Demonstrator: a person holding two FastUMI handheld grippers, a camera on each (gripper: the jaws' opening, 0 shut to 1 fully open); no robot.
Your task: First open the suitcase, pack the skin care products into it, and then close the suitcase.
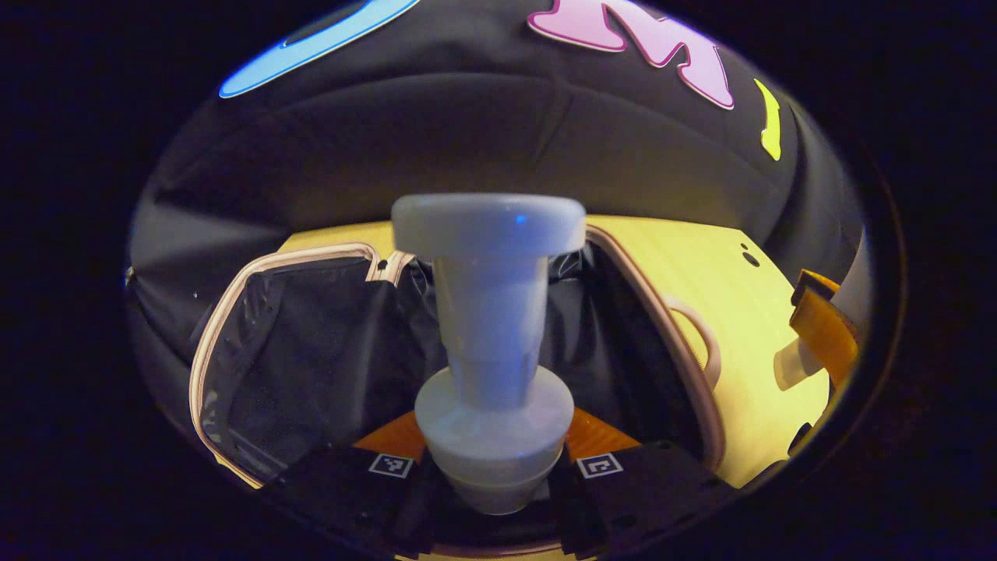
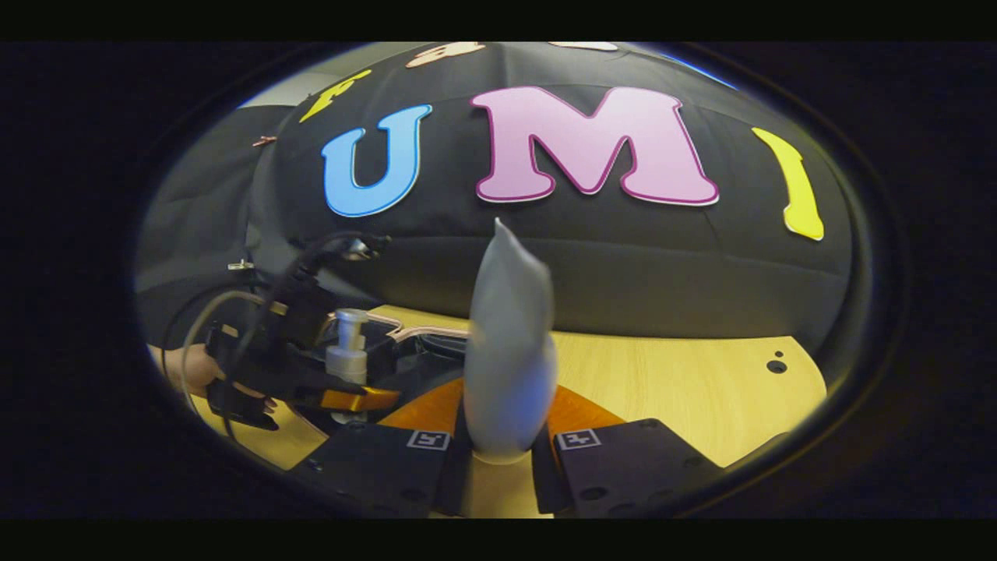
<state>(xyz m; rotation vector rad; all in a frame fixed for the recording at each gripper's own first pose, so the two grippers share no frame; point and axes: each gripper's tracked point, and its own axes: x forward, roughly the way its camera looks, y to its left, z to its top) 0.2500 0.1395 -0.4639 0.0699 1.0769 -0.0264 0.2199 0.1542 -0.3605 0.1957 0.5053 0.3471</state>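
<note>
Left gripper (image 1: 491, 475) clamps pale pump bottle (image 1: 489, 343) between both fingers, bottle upright with broad flat cap, held above open suitcase (image 1: 311, 351). Suitcase lies on light wooden table (image 1: 748, 327), dark lining, pinkish trim, handle on right side. Right gripper (image 2: 502, 456) pinches pale soft tube (image 2: 506, 351) upright, tapering to crimped tip, above table right of suitcase.

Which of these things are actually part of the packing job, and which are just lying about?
Part of the job:
open suitcase
pump bottle, held in the left gripper
squeeze tube, held in the right gripper

Just there:
wooden table
</note>
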